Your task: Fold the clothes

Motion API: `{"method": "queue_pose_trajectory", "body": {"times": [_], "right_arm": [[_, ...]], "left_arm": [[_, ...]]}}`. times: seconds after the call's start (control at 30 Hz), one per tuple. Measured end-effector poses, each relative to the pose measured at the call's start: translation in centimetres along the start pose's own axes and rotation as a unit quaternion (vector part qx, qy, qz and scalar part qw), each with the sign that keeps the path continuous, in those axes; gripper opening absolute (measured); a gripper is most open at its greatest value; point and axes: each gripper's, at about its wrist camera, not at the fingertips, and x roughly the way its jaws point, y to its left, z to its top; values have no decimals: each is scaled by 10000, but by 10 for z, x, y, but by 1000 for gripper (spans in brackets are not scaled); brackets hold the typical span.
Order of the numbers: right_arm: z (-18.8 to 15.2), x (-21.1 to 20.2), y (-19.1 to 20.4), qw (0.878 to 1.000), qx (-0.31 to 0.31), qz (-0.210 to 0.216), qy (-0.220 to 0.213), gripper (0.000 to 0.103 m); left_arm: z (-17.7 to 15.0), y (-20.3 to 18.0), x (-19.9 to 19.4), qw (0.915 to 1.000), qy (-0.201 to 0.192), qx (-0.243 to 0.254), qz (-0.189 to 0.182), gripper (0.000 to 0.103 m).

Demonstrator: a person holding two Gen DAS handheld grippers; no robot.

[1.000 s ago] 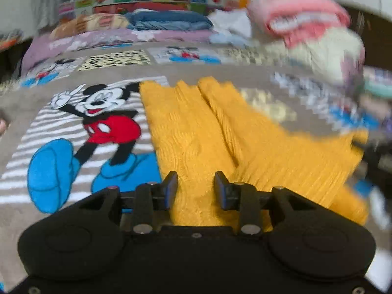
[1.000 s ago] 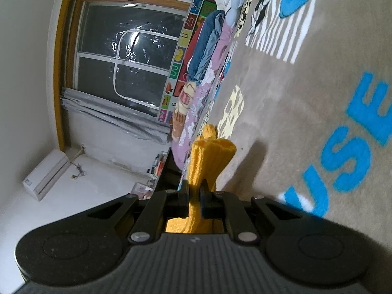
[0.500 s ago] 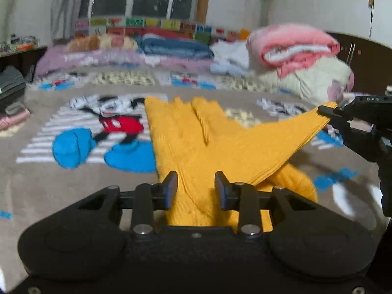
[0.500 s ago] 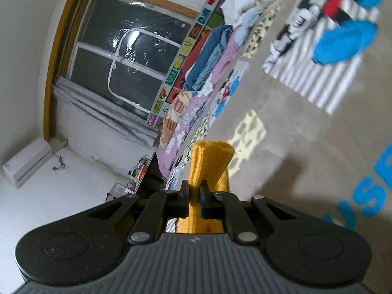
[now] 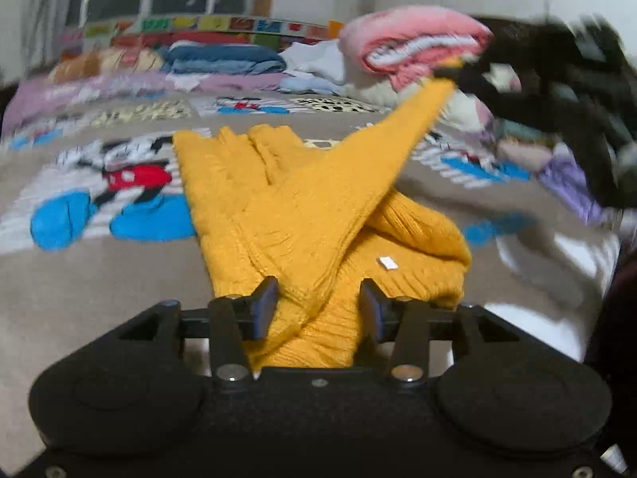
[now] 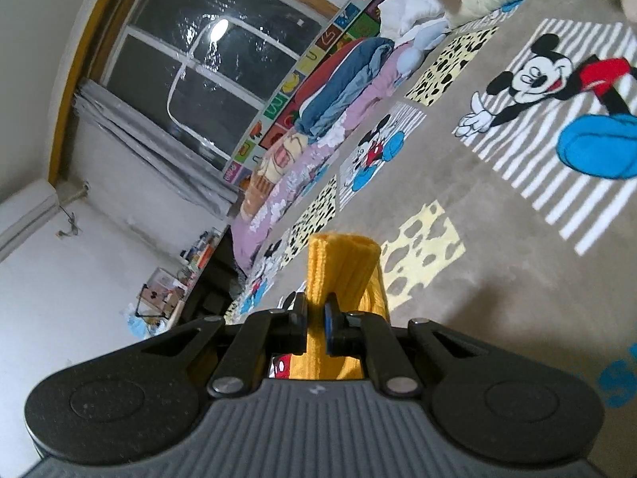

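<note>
A mustard-yellow knit sweater lies on the cartoon-print blanket. One sleeve stretches up and to the right, pulled taut. My right gripper is shut on that sleeve's ribbed cuff; in the left wrist view it shows as a blurred black shape at the upper right. My left gripper hovers over the sweater's near edge. Its jaws are opening, with knit fabric lying between them and the pads standing clear of it.
Folded pink and cream bedding is stacked at the back right, and blue and purple clothes lie along the window wall. A dark window with a grey curtain and cluttered shelves stand beyond the bed.
My right gripper has lifted the cuff well above the bed, drawing the sleeve up and right. My left gripper's jaws have widened and it has moved in over the sweater's near edge.
</note>
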Motion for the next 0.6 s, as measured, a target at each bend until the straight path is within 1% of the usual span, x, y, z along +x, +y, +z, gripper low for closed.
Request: {"method": "queue_pose_trajectory", "body": {"times": [0.1,0.13,0.17,0.23,0.27,0.3,0.43,0.6], "right_arm": [[4,9,14,9999,-106,-66,79,10],[6,13,19,9998,-142,-76,103,10],[7,15,24,9997,-182,-91,128,10],[9,23,33,9994,-269,-135,195,10],[11,28,38,9991,-312,-157,228,10],[11,33,43,9990,-335,-170,252,10],[13,56,62,9978,-485,-217,386,10],[12,96,84,9949,-728,-296,633,10]], "left_arm": [[5,0,-9,9996,-257,79,18,44],[2,2,-5,9999,-117,0,-85,45],[-1,4,1,9998,34,-84,-192,52],[-5,0,3,9995,62,190,-244,60],[-6,-3,4,9991,73,332,-268,60],[-5,-2,4,9991,83,290,-301,60],[-7,14,2,9978,56,-244,-620,63],[-5,21,1,9953,56,-461,-855,63]]}}
